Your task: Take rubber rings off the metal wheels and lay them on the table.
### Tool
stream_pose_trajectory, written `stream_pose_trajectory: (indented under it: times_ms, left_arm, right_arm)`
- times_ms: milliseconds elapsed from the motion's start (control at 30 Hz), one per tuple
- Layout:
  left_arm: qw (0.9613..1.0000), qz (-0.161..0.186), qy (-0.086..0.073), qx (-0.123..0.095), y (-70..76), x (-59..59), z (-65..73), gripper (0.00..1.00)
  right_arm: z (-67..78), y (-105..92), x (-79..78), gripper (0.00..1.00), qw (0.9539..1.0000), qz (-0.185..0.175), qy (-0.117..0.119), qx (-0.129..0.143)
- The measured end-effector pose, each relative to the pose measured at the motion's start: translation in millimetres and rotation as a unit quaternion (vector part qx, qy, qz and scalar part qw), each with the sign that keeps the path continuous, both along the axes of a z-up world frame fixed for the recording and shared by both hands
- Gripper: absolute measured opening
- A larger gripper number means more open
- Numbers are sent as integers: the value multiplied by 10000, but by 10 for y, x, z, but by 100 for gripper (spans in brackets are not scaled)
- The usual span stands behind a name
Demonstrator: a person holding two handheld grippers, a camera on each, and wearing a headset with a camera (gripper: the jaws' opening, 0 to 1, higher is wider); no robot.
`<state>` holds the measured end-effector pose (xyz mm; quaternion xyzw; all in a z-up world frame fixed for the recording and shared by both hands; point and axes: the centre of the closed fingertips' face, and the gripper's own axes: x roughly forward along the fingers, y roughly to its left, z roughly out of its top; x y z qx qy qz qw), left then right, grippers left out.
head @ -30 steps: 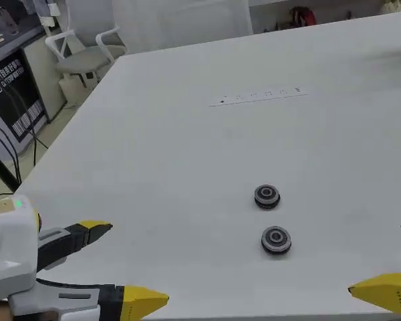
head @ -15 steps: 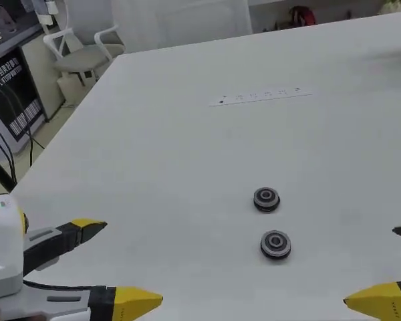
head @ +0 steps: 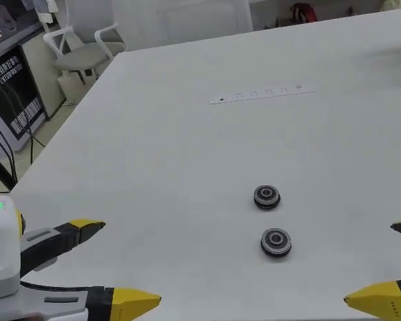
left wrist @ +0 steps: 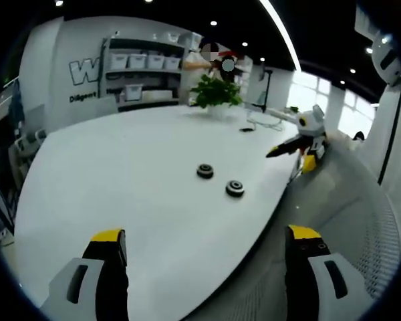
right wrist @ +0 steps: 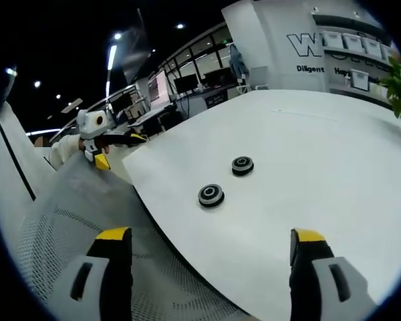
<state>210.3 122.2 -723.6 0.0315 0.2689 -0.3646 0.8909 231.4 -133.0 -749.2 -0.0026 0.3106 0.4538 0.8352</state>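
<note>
As rubber rings [head: 256,198] sit on far metal wheel [head: 266,197] and near metal wheel [head: 276,242] on bench [head: 187,134], my left hand-held gripper [head: 123,264] and right hand-held gripper [head: 373,262] hang wide, empty, flanking them for approach.

A white chair [head: 82,59] stands beside a barcoded panel [head: 13,93]; a potted plant [left wrist: 216,92] fronts shelves [left wrist: 144,63].

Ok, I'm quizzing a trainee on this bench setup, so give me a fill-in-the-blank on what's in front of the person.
The table holds ___ metal wheels.
The left hand-held gripper and the right hand-held gripper both have jaws that are ___.
Their jaw tips are coloured ___.
Missing words: two; open; yellow.
</note>
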Motion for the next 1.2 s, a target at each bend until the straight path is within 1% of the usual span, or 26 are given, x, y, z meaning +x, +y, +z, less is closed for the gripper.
stream_pose_trajectory:
  times_ms: [67, 133, 200, 333, 500, 633, 800, 900, 967, 1067, 1133, 1167, 1200]
  left_arm:
    - [10000, -2, 2, -11, -5, -6, -6, 100]
    - [10000, -23, 49, -48, -28, -19, -23, 100]
    - [9999, -71, 94, -31, -55, -30, -49, 100]
    - [9999, -125, 74, -4, -71, -37, -48, 100]
    - [9999, -110, 49, -13, -67, -33, -37, 100]
    - [9998, -88, 120, -135, -97, -54, -34, 100]
    - [9998, -62, 119, -138, -93, -54, -34, 100]
    - [9997, -61, 174, -155, -97, -66, -46, 100]
    - [9997, -45, 163, -164, -96, -66, -40, 100]
    - [9997, 3, 183, -170, -90, -76, -40, 100]
    - [9996, 9, 274, -115, -82, -103, -71, 100]
    - [9996, 5, 276, -90, -81, -106, -77, 100]
    - [9997, 7, 245, -84, -79, -101, -70, 100]
  right_arm:
    - [-12, -26, 0, 95, 9999, -14, -46, -104]
    - [-17, -40, -9, 94, 9999, -25, -30, -120]
    - [-9, -56, -19, 94, 9999, -62, -7, -89]
    - [24, -83, -30, 94, 9999, -120, -43, -68]
    - [38, -111, -29, 94, 9998, -173, -82, -49]
    - [49, -132, -17, 94, 9996, -252, -109, -6]
    - [59, -147, -28, 94, 9995, -271, -129, -4]
    - [49, -149, -33, 94, 9995, -302, -95, 13]
    - [39, -151, -38, 93, 9995, -307, -67, 6]
    - [53, -138, -30, 93, 9995, -306, -100, 60]
    - [48, -118, -27, 93, 9995, -284, -76, 108]
    - [35, -112, -18, 93, 9995, -286, -53, 98]
    - [19, -106, -8, 93, 9996, -286, -41, 61]
